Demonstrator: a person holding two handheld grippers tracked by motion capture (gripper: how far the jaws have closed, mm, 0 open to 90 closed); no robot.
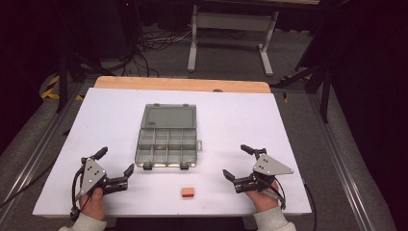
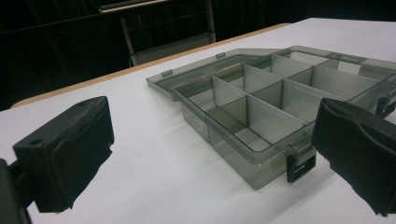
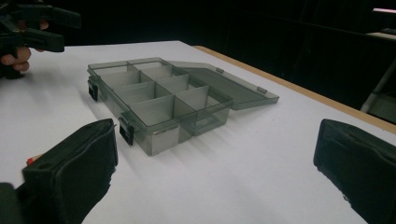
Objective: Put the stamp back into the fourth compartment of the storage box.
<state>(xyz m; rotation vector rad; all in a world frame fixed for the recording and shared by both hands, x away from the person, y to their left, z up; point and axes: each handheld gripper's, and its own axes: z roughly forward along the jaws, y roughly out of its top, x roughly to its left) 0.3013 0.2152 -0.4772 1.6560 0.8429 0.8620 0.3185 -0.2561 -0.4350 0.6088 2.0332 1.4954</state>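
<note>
Evidently nothing has been picked up yet: the left gripper (image 1: 114, 166) and the right gripper (image 1: 239, 162) both rest low on the white table (image 1: 240, 115) with their jaws spread wide and nothing between them. The grey compartment box (image 1: 167, 147) sits in the middle of the table between the two, its lid (image 1: 170, 117) already swung flat open behind it, and its compartments look empty (though tinted plastic makes that hard to swear to). A small orange block (image 1: 187, 192) lies on the table just in front of the box, nearer the person, well apart from both grippers. My guess is the block is meant for one of the compartments, so the whole job remains. Nothing blocks the way; the box's front latches (image 2: 299, 167) face the block. Beyond the table stand a white frame (image 1: 231, 29) and loose cables (image 1: 144, 53) on the floor.
</note>
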